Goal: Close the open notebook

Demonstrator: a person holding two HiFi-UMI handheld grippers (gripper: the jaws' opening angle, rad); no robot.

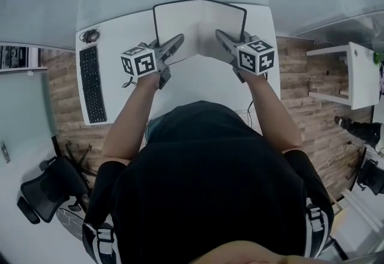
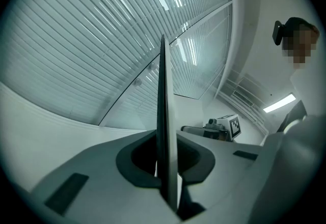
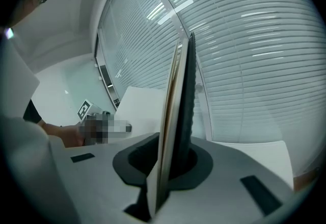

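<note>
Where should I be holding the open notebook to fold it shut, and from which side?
Grip each half's near edge, coming from the person's side: the notebook is open, spine in the middle, its thin halves reachable there. The left gripper and right gripper are each clamped on one half.

No words, brands or numbers are readable. Only square black-and-white markers stand behind the fingers, on the left gripper (image 1: 178,38) cube (image 1: 139,60) and the right gripper (image 1: 219,33) cube (image 1: 257,56).
</note>
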